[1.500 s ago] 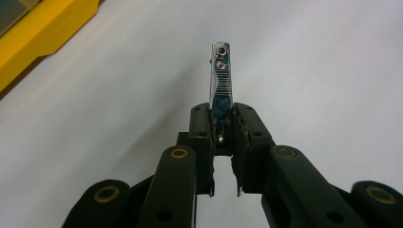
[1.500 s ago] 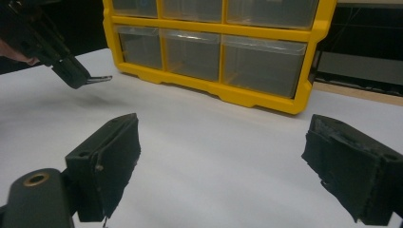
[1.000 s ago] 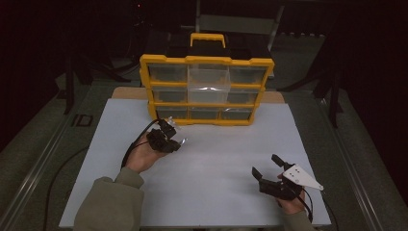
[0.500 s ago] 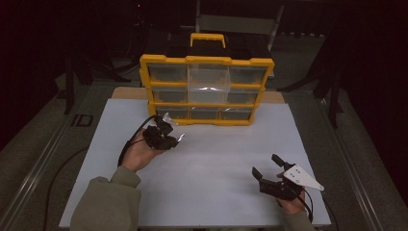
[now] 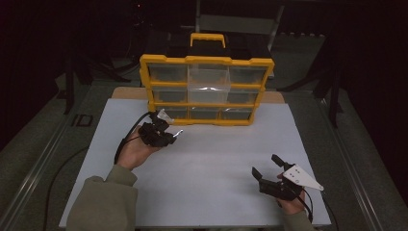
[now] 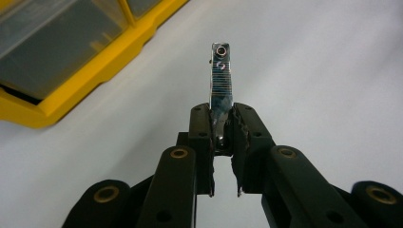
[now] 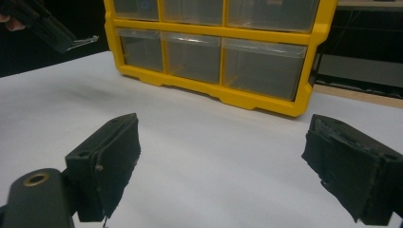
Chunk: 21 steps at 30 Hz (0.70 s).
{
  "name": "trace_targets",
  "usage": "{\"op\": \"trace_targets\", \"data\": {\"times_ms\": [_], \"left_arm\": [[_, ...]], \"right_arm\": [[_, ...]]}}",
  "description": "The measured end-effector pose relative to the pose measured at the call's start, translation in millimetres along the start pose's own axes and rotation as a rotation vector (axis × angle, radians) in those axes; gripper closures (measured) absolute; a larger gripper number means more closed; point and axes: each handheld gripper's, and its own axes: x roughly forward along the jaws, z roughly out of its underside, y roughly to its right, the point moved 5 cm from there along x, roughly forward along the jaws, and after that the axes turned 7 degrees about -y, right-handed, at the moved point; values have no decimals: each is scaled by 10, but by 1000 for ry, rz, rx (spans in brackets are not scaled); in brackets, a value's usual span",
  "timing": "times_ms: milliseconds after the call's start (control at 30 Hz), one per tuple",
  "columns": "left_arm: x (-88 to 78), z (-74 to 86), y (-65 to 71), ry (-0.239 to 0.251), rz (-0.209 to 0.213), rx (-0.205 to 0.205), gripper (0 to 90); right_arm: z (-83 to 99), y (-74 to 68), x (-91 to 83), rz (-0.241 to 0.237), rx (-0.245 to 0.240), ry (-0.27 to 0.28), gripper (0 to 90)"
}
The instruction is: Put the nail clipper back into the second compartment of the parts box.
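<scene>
Thin shiny metal strip with two small holes near its tip (image 6: 221,78), pinched upright by left gripper (image 6: 222,128) above white tabletop (image 5: 211,159), just beside yellow plastic organizer with clear drawers (image 5: 207,89); drawer contents unclear. Right gripper (image 7: 223,166) open, empty.

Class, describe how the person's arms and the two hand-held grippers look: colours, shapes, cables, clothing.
Both are black with linked two-jaw arms and brass-coloured pivots. The left hand-held gripper trails a black cable; the right hand-held gripper carries a grey triangular plate. The sleeve is olive-green.
</scene>
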Motion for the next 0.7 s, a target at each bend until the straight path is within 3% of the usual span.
{"op": "trace_targets", "data": {"times_ms": [700], "left_arm": [[-248, -89, -60, 53, -13, 0, 797]], "right_arm": [[-8, 21, -13, 22, 11, -16, 101]]}}
